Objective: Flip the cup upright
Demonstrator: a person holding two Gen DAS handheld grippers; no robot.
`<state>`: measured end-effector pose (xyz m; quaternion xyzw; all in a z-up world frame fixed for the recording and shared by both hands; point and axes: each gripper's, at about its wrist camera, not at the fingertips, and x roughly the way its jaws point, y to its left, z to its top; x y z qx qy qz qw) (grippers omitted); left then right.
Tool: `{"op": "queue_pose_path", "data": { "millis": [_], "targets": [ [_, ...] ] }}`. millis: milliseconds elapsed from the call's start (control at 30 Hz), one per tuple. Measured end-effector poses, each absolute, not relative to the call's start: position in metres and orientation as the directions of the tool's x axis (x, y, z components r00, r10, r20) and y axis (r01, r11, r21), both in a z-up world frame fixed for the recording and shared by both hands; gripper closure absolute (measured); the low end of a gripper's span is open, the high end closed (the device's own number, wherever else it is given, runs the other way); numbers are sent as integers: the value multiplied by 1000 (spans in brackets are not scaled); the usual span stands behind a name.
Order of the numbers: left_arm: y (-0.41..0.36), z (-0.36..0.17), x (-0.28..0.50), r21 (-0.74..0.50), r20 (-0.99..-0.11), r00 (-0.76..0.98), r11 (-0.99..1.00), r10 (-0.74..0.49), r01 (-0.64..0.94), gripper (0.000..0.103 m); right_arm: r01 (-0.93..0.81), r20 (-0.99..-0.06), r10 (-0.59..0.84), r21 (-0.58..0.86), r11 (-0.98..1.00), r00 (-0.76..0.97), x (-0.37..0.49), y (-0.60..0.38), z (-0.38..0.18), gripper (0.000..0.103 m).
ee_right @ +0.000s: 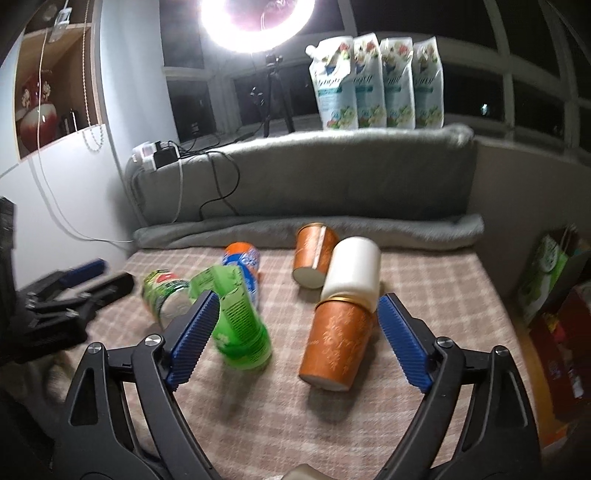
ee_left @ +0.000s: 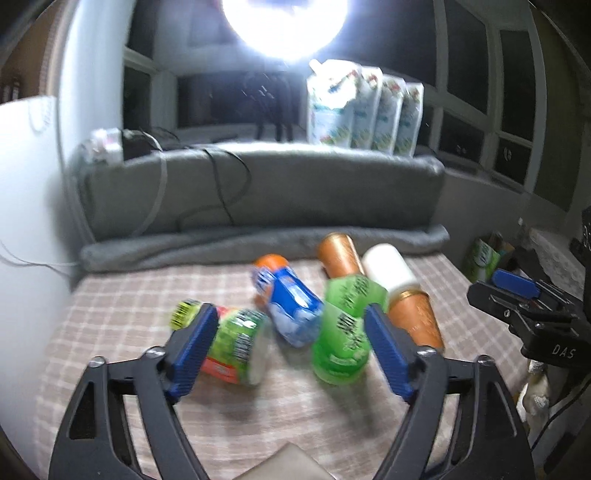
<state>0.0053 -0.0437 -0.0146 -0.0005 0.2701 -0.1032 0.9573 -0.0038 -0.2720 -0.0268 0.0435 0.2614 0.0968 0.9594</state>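
Several cups lie on their sides on a checked cloth (ee_left: 129, 306). A bright green cup (ee_left: 345, 332) lies between the fingers of my open left gripper (ee_left: 291, 325); a green-and-red cup (ee_left: 236, 343) lies by its left finger and a blue cup (ee_left: 291, 310) behind. In the right wrist view my right gripper (ee_right: 297, 325) is open, with the green cup (ee_right: 240, 325) by its left finger and an orange cup (ee_right: 338, 343) by its right finger. A white cup (ee_right: 354, 273) rests against the orange cup. A second orange cup (ee_right: 314, 254) lies further back.
A grey folded blanket (ee_right: 310, 225) and cushion (ee_right: 295, 173) bound the far side, with several refill pouches (ee_right: 376, 81) on top. A ring light (ee_right: 255, 22) glares above. Cables (ee_right: 218, 184) hang at the left. A green bag (ee_right: 543, 273) stands off the right edge.
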Motion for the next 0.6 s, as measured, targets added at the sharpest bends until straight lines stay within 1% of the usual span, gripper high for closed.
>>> {"op": "queue_pose_path", "data": {
  "millis": [67,133,267,367,600],
  "targets": [
    [-38,-9,-1,-33,-480,865,988,-149,151,20,-141,-469,173,104,985,866,-6,-269,-24,4],
    [-32,-6,-3,-24,-460,880,992,-122,124,20,-116,-446,140,82,990,884,-8,-267,-21,0],
    [-24,-3,-4,-34,-445,890,995,-103,99,20,-72,-416,83,42,996,906,-9,-264,-17,0],
    [-21,-1,-7,-32,-436,895,996,-92,87,17,-38,-404,40,12,999,914,-8,-261,-16,0],
    [-18,5,-13,-29,-409,909,997,-74,68,17,-17,-400,19,8,1000,916,-7,-261,-16,0]
  ]
}}
